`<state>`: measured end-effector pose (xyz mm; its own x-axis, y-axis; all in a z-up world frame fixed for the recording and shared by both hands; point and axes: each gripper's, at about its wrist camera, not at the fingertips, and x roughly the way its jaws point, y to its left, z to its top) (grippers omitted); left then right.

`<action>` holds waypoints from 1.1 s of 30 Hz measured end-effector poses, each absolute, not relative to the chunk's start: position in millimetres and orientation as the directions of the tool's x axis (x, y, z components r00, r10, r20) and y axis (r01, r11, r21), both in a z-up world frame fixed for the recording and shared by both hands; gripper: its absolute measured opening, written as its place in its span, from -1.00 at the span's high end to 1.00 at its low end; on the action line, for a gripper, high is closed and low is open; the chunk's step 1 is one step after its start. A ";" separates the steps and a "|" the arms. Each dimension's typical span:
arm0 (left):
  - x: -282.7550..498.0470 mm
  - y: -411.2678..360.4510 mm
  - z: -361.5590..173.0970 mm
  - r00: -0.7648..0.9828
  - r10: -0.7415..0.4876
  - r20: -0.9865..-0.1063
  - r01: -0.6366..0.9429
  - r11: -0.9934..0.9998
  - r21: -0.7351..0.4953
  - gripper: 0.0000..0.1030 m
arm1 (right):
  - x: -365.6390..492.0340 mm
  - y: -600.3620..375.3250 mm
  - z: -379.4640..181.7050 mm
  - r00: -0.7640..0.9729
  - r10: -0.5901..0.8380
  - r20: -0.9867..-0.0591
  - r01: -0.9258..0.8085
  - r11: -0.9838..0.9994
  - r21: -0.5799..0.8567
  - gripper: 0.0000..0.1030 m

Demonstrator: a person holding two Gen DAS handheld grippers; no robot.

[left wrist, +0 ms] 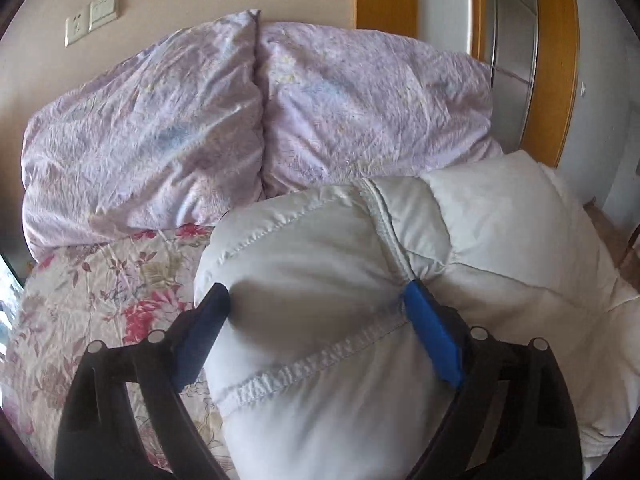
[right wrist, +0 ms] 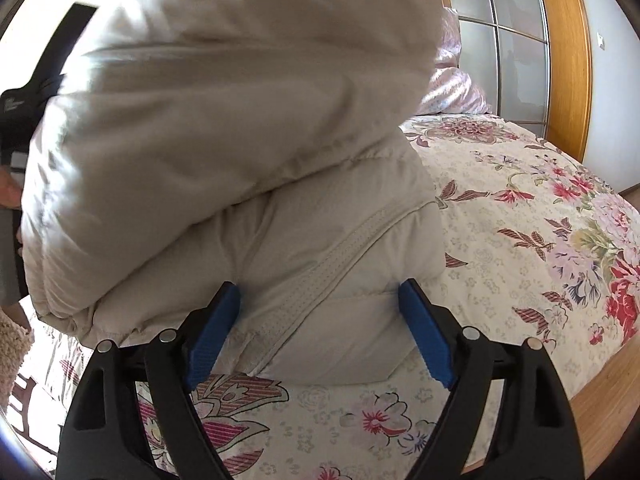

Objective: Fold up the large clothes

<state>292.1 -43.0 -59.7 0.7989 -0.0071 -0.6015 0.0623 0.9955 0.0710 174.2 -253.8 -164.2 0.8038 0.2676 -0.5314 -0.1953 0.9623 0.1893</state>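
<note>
Two grippers work on one white puffy jacket point(left wrist: 320, 280) that lies bunched on a floral bedspread point(left wrist: 100, 288).

Left gripper point(left wrist: 316, 304): its jaws stand wide, with a padded fold of the jacket bulging up between the blue pads point(left wrist: 432, 340). The right-hand pad lies against a stitched seam, the left-hand one sits at the fold's edge, and the fabric does not look pinched. Left of the jaws the bedspread is bare and gives open room; right of them more jacket spreads out. The gripper tilts downward over the fold. Beyond the jaws two lilac pillows point(left wrist: 160, 140) lean side by side against a beige wall with a switch plate point(left wrist: 94, 16).

Right gripper point(right wrist: 320, 300): its jaws also stand wide, straddling the jacket's near edge where a zipper band point(right wrist: 320, 280) runs diagonally between the pads; they flank the cloth rather than clamp it. Below and right of the jaws the bedspread is free up to the wooden bed edge point(right wrist: 600, 400). Above the jaws a large folded-over part of the jacket hangs, blurred. Farther right stands a wood-framed door point(right wrist: 568, 40) with frosted panes.
</note>
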 end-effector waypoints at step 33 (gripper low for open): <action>290.6 -43.4 -79.1 0.822 0.010 -0.569 0.021 0.999 0.048 -0.91 | 121.3 -265.7 -91.1 0.810 0.453 -0.372 -0.407 0.891 0.200 -0.61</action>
